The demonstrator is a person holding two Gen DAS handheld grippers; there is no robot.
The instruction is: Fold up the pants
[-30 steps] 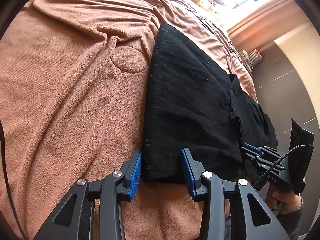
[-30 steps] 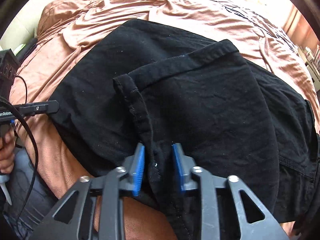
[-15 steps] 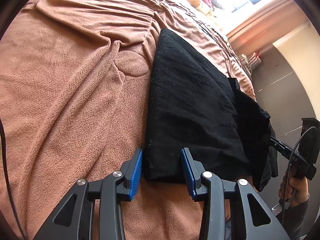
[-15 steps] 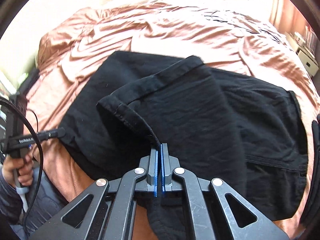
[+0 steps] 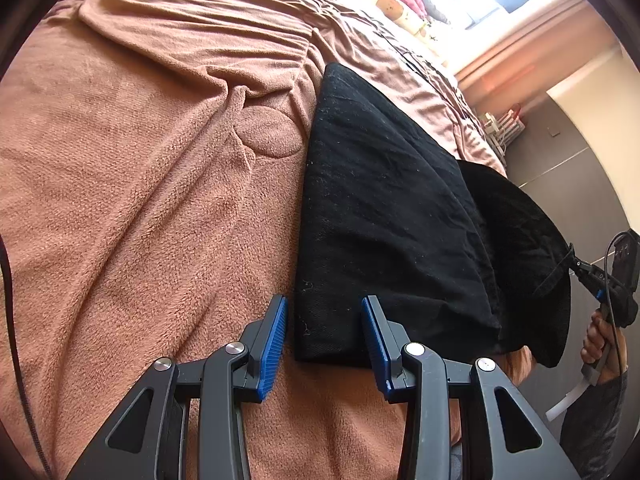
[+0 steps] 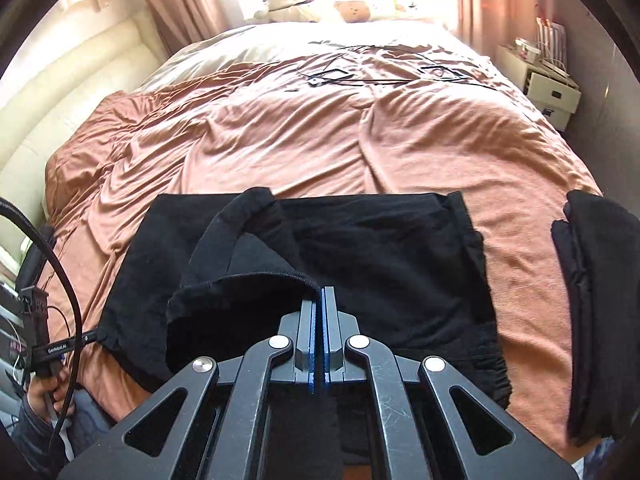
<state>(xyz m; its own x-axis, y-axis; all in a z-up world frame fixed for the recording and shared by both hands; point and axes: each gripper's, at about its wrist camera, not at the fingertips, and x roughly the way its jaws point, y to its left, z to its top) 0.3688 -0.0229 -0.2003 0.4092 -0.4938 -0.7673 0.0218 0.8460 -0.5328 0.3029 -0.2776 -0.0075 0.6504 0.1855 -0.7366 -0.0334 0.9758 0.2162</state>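
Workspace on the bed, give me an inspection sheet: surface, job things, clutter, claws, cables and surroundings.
Surface: rumpled brown blanket over the bed.
Job's things: black pants lying partly folded; one edge lifted.
Clutter: second folded black garment at the right edge.
Claws: right claw shut on the pants' edge; left claw open, pads either side of a pants corner, not pressing.
Cables: black cable by the left hand; thin dark cords far up the bed.
Surroundings: curtains, nightstand, plush toys by the window.

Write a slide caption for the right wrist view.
Right gripper shut on lifted hem of black pants over a brown blanket.
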